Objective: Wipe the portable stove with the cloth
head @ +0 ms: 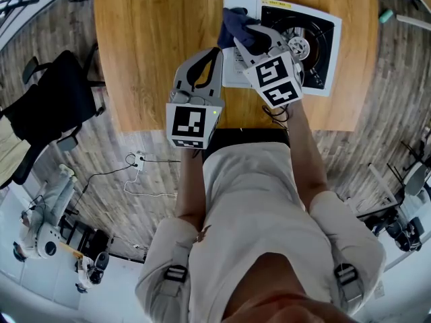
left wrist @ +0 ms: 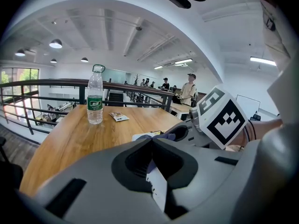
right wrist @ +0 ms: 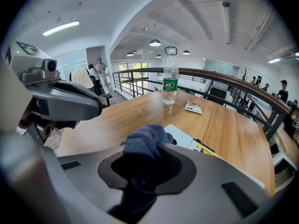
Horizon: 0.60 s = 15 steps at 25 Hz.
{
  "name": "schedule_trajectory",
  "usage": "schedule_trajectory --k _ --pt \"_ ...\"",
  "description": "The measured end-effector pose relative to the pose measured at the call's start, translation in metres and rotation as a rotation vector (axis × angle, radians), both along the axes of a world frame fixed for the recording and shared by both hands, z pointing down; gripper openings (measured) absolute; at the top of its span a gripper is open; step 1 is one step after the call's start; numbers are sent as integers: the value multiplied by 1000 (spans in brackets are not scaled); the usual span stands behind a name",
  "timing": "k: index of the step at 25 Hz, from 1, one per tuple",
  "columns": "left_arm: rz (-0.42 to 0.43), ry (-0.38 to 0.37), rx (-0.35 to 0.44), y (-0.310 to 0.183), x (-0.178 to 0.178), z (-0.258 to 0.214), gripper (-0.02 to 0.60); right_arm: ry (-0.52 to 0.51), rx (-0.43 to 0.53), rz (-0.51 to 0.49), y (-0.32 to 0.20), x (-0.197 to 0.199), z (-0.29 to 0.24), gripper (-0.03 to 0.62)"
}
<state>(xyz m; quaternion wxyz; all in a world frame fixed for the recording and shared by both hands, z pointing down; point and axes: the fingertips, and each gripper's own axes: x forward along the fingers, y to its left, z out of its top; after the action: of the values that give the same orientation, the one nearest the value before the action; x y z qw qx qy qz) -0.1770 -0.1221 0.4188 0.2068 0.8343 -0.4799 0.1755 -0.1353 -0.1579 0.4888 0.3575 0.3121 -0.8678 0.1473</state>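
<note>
Fingers point(right wrist: 198, 169) of right gripper point(head: 246, 33) clamp cloth point(head: 235, 21) over stove point(head: 318, 40); left gripper point(head: 214, 54) closed, empty.

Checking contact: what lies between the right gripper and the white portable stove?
A dark blue cloth, clamped in the right gripper's jaws, lies before the white portable stove; the right gripper view shows it.

In the head view, the right gripper point(head: 250, 38) and the cloth point(head: 236, 23) cover the stove point(head: 316, 42) at its 9 o'clock side. The table point(head: 148, 39) is cut off at 12 o'clock. The packet point(right wrist: 192, 108) has print too small to read.
</note>
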Motion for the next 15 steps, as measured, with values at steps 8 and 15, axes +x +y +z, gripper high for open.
schedule_trajectory --k 8,15 --pt "21 -2 9 22 2 -5 20 11 -18 -14 31 -1 -1 106" --pt "32 -2 14 37 -3 -8 20 22 -35 -17 52 -3 -1 106"
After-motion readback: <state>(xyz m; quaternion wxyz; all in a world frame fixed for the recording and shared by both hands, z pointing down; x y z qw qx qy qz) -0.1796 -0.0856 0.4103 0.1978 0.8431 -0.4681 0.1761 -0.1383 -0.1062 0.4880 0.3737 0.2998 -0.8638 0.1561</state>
